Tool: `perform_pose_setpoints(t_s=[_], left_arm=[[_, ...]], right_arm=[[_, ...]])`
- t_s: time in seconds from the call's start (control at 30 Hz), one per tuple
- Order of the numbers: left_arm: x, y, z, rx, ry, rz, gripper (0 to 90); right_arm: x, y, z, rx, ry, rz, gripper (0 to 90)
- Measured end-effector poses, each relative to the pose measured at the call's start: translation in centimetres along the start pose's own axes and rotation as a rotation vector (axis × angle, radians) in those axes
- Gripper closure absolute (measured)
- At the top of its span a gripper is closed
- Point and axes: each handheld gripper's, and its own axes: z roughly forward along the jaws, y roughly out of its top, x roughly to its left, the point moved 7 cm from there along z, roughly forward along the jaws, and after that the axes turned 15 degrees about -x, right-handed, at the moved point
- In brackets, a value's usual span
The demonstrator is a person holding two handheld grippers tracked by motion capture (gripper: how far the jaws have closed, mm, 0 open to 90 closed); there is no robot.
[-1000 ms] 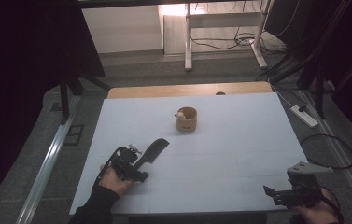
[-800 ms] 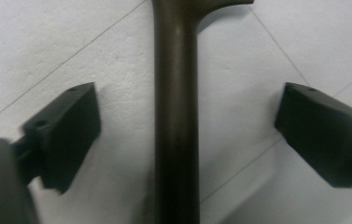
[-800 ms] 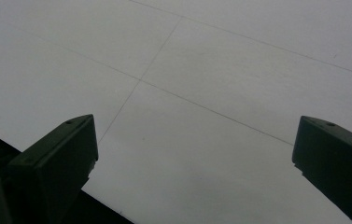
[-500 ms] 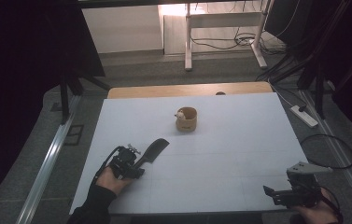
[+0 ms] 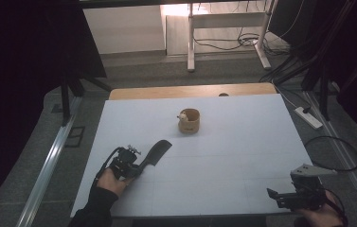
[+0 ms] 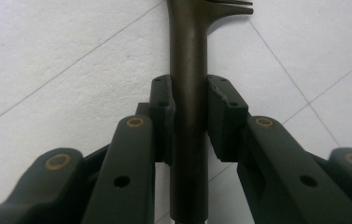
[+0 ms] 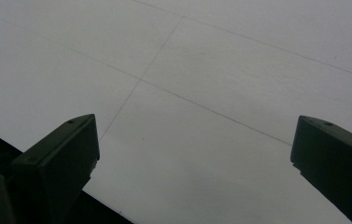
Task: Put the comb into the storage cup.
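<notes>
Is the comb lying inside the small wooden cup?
No, the comb lies flat on the white table, apart from the wooden cup, with its handle between the left gripper's jaws.

The left gripper (image 6: 188, 116) is clamping both black pads on the straight handle of a dark plastic comb (image 6: 188, 70), having just been closing; comb teeth are showing at the frame's top, over the white lined tabletop (image 6: 61, 60).
</notes>
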Motion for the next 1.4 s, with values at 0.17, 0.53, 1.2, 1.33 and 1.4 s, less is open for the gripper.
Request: perform_pose_setpoints(t_s=[0.17,0.53,1.2,1.33,1.4], left_arm=[[0.2,0.0,-0.1,-0.013,-0.023,-0.035,72.4],[0.5,0.1,-0.7,-0.062,-0.069,-0.079,72.4],[-0.6,0.5,-2.5,-0.148,-0.109,-0.044,72.3],[-0.8,0.6,-2.7,-0.162,-0.108,-0.032,72.3],[-0.9,0.6,-2.9,-0.172,-0.112,-0.029,72.3]], right_arm=[[0.0,0.0,0.0,-0.001,0.001,-0.001,1.8],[0.1,0.0,0.0,-0.001,0.002,-0.003,1.8],[0.1,0.0,0.0,-0.003,0.001,-0.004,1.9],[0.0,0.0,0.0,-0.003,0.001,-0.004,1.9],[0.0,0.0,0.0,-0.004,0.001,-0.004,1.9]])
